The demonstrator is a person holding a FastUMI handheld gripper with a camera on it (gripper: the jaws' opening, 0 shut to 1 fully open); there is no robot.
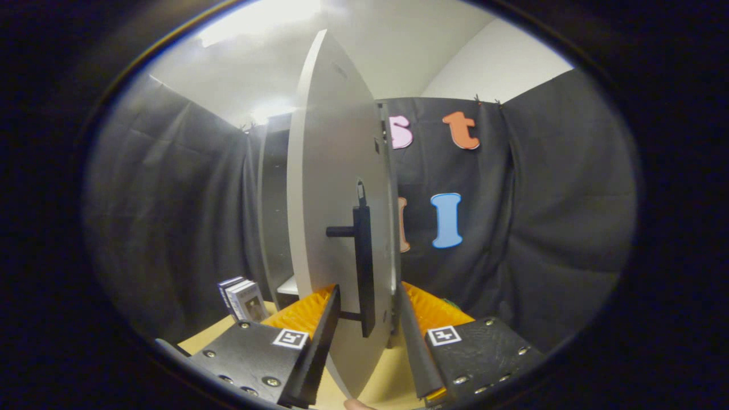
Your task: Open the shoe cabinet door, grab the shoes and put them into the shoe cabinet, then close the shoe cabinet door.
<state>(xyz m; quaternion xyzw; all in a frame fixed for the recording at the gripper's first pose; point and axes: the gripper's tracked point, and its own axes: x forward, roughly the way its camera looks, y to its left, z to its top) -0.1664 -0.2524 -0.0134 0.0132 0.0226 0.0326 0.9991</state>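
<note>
door edge-on between the fingers

while the white cabinet door stands swung out edge-on toward the camera, the gripper straddles its lower part, one finger on each side of the panel. the fingers are spread apart around the door and its black bar handle, which runs upright on the door's face; whether either finger actually presses the panel is hard to judge from here. just left of the door, the shoe cabinet shows a dark opening and a pale shelf. further left of the door, low down, some small boxes stand on the tan floor. right of the door hangs the black cloth wall.
</note>
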